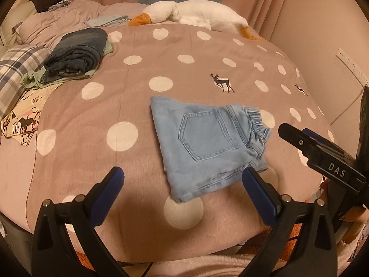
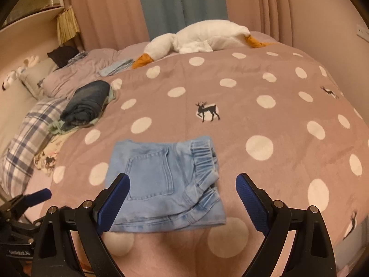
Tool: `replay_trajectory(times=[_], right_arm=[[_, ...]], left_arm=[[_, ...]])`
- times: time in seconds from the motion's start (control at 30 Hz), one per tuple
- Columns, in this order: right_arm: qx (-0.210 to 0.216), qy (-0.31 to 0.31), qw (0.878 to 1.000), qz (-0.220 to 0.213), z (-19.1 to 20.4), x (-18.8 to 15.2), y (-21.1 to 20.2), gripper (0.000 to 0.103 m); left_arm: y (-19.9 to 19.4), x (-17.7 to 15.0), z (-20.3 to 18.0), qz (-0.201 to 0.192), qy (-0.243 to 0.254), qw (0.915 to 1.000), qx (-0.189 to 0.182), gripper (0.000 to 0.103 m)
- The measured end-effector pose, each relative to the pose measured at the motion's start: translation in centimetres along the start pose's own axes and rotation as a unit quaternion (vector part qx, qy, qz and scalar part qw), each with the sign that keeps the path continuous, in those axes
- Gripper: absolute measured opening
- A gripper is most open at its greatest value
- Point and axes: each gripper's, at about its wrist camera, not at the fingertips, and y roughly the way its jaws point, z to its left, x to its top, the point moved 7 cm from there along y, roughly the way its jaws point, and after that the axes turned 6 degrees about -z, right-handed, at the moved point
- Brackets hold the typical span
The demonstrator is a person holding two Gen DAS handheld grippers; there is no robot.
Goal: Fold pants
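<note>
Light-blue denim pants (image 1: 203,143) (image 2: 161,180) lie folded into a compact packet on the pink dotted bedspread (image 1: 138,106), back pocket up and elastic waistband toward the right. My left gripper (image 1: 182,173) hovers over the packet's near edge, jaws wide apart and nothing between the pads. My right gripper (image 2: 182,177) is also open above the packet, clear of the cloth. The right gripper's fingers (image 1: 290,136) show at the right of the left wrist view. One left finger (image 2: 41,194) shows at the lower left of the right wrist view.
A stack of folded dark jeans (image 1: 76,50) (image 2: 87,101) sits at the left on greenish cloth. Beside it are a plaid pillow (image 1: 16,69) and a cartoon-print cloth (image 1: 20,120). A white goose plush (image 1: 196,15) (image 2: 203,37) lies along the far side. A wall is close on the right.
</note>
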Motion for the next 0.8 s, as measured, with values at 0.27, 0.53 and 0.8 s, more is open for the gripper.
replay_trajectory(times=[0.27, 0.53, 0.8], right_arm=[[-0.005, -0.005, 1.0, 0.006, 0.4, -0.8, -0.4, 0.093], [-0.026, -0.014, 1.0, 0.001, 0.2, -0.8, -0.5, 0.093], [-0.028, -0.016, 0.999, 0.002, 0.2, -0.8, -0.5, 0.093]], left_arm=[[-0.8, 0.4, -0.1, -0.018, -0.004, 0.9998, 0.005, 0.102], [-0.8, 0.3, -1.7, -0.022, 0.02, 0.9995, -0.008, 0.102], [-0.9, 0.3, -1.8, -0.02, 0.015, 0.9996, -0.014, 0.102]])
